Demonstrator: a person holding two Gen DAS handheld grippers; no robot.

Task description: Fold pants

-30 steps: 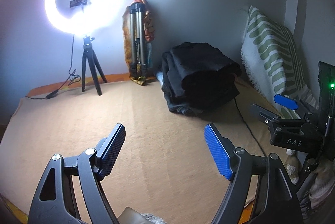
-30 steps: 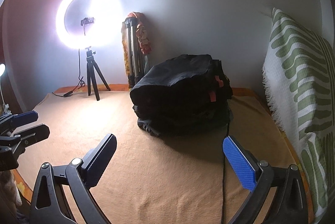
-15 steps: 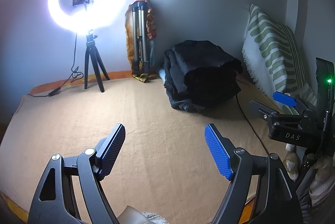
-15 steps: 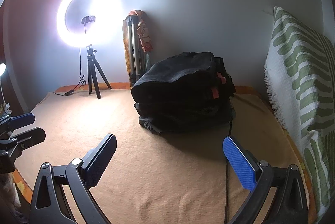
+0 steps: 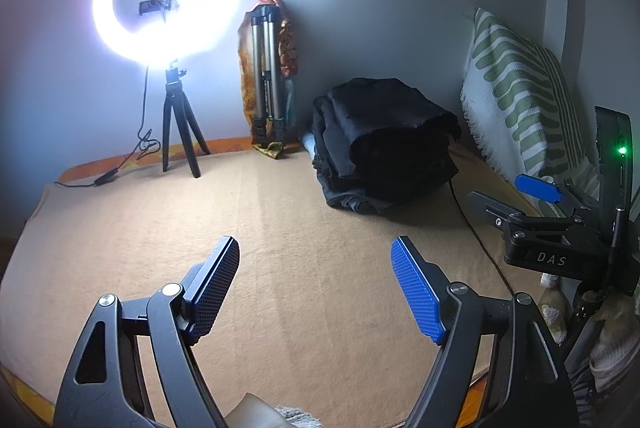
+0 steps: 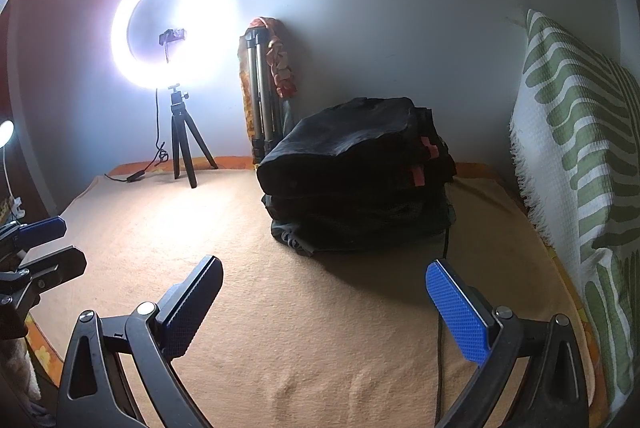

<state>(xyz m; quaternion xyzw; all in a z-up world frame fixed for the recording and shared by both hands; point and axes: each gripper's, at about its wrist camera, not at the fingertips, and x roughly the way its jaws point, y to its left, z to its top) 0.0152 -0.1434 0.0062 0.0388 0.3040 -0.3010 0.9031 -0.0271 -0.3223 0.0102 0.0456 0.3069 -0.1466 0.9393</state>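
Note:
A stack of folded dark pants rests at the back of the tan blanket, near the wall. My left gripper hovers open over the bare blanket, well short of the stack, nothing between its blue pads. My right gripper is open too, in front of the stack and apart from it, holding nothing. In the left wrist view the right gripper shows at the right edge. The left gripper shows at the left edge of the right wrist view.
A lit ring light on a small tripod stands at the back left, its cable trailing left. A folded tripod leans on the wall. A green-patterned pillow lines the right side. A black cable runs along the blanket.
Both views have shifted slightly, the stack and ring light sitting a little higher and further right in the frames. Both grippers stay open and empty.

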